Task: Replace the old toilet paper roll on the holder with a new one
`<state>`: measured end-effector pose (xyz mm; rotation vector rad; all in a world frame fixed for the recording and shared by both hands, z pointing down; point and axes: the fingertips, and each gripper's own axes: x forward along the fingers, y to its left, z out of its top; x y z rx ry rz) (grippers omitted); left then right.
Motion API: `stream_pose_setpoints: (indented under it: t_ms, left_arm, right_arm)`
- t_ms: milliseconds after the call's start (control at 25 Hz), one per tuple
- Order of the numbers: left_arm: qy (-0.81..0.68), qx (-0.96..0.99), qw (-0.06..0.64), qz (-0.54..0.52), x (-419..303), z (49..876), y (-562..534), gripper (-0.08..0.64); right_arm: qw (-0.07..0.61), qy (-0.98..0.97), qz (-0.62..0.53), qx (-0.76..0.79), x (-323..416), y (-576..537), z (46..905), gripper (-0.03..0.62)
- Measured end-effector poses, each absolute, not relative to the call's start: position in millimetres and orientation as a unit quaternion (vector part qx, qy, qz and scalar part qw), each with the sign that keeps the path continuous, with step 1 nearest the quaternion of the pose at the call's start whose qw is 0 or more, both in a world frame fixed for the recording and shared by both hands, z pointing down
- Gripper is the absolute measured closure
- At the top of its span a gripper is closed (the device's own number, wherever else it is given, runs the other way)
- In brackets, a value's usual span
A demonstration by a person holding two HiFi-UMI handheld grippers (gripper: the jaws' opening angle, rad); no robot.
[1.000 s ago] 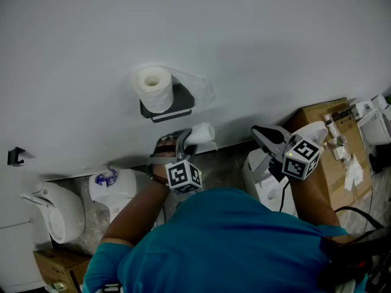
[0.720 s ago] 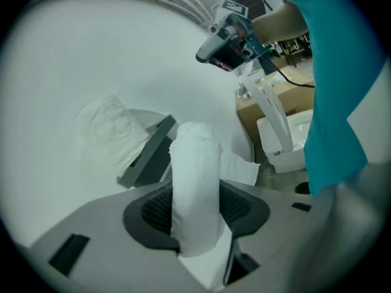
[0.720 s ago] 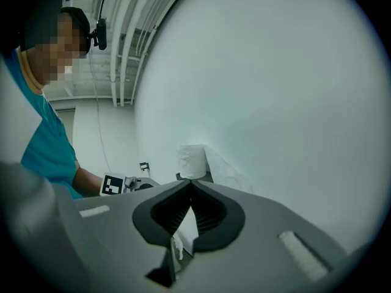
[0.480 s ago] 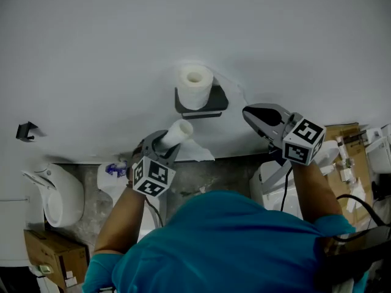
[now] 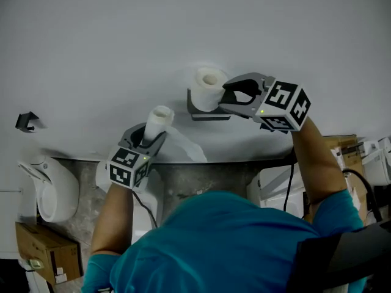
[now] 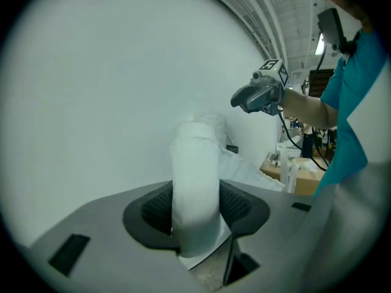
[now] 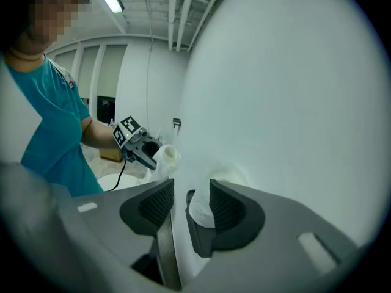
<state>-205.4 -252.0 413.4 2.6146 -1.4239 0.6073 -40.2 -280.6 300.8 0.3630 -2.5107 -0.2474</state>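
We are clamping a thin roll (image 5: 159, 118) in the left gripper (image 5: 148, 141); the right gripper (image 5: 228, 96), empty, is just opening beside the holder's (image 5: 211, 115) full roll (image 5: 206, 85).

Wall (image 5: 91, 41): smooth, matt white, painted look. Full roll (image 5: 208, 87) on the holder (image 5: 204, 113): soft white paper. The holder reads dark and matt to me; plastic or metal, I can't tell. Thin roll (image 5: 157, 122): same white paper, creased, its loose sheet crumpled. Left gripper (image 5: 151, 138) and right gripper (image 5: 235, 96): grey matt plastic shells. I see black ribbed pads (image 6: 156, 209) lining the jaws, rubbery look. Marker cube (image 5: 281, 105): flat black-and-white print. Shirt (image 5: 214, 243): teal cloth. Floor (image 5: 195, 179): rough, speckled grey. Box (image 5: 43, 252): brown cardboard.
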Motion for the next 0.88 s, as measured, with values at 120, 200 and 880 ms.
stream_pose_setpoints:
  t_ms: [120,200,880]
  left_arm:
    - [-0.472,0.859,0.069,0.186,-215.3,410.1,-254.0,0.360]
    - [-0.475,0.857,0.073,0.185,-220.7,408.4,-255.5,0.360]
    - [-0.489,0.847,0.074,0.193,-233.2,410.4,-243.3,0.360]
  right_arm:
    - [0.354,-0.922,-0.101,0.117,-55.1,-295.7,306.8,0.387]
    - [0.398,-0.904,-0.113,0.110,-64.1,-308.4,316.0,0.371]
    - [0.580,-0.801,-0.130,0.076,-68.1,-342.9,379.9,0.395]
